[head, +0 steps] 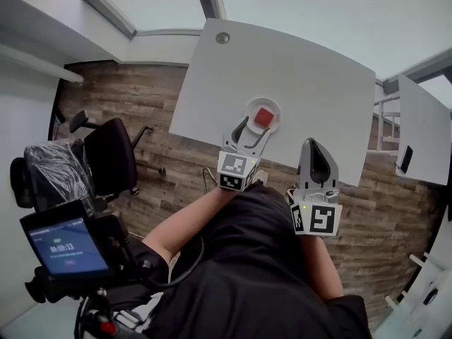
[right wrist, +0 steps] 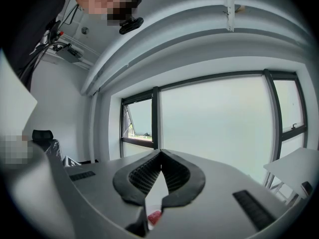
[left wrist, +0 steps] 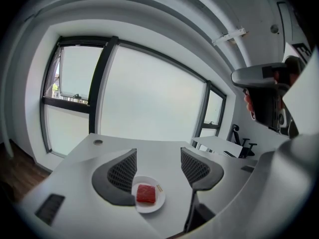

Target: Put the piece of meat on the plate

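Note:
A red piece of meat (head: 263,116) lies on a small round white plate (head: 272,106) near the front edge of the white table (head: 296,69). My left gripper (head: 251,128) hovers just short of the plate, open, its jaws spread with nothing between them. In the left gripper view the meat (left wrist: 145,193) sits on the plate (left wrist: 158,203) below and between the jaws. My right gripper (head: 316,150) is held back right of the plate, shut and empty. In the right gripper view a sliver of the meat (right wrist: 154,216) shows below the closed jaws.
A black office chair (head: 106,154) stands on the wooden floor at left. A phone on a tripod (head: 67,249) is at lower left. A second white table (head: 424,129) is at right. The person's torso and arms (head: 247,260) fill the lower middle.

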Demonstrator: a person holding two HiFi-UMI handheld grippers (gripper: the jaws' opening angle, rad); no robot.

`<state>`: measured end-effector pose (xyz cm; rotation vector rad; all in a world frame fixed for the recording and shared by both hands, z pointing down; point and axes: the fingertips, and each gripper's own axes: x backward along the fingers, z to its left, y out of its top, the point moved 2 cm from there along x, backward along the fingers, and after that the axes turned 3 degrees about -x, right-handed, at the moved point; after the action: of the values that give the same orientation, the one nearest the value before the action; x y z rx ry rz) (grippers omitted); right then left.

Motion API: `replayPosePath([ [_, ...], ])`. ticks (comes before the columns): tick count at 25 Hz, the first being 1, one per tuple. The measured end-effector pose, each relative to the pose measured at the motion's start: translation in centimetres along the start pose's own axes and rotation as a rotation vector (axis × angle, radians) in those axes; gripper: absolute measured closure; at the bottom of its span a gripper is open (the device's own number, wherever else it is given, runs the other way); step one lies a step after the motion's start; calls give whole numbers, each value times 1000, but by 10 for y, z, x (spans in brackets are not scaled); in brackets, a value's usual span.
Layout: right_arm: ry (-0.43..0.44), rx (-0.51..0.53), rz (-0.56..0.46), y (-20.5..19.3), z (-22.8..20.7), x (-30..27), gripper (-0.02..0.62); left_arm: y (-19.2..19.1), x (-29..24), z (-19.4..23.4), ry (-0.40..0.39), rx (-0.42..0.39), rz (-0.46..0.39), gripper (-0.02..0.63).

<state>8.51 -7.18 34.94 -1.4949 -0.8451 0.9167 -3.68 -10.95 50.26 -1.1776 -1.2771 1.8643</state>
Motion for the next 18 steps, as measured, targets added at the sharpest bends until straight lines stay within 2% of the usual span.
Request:
replayPosePath([
  [6, 8, 4, -21, 12, 15, 13, 591, 41, 39, -10, 23, 26, -98, 334],
  [12, 2, 8, -7, 8, 17, 13, 591, 70, 53, -20, 32, -21, -186, 335],
  [15, 3, 11, -9, 9, 16, 10, 591, 80, 58, -18, 39, -45, -203, 334],
  [18, 5, 11, -4, 8, 17, 12, 591, 84, 69, -18, 42, -26, -212, 335],
])
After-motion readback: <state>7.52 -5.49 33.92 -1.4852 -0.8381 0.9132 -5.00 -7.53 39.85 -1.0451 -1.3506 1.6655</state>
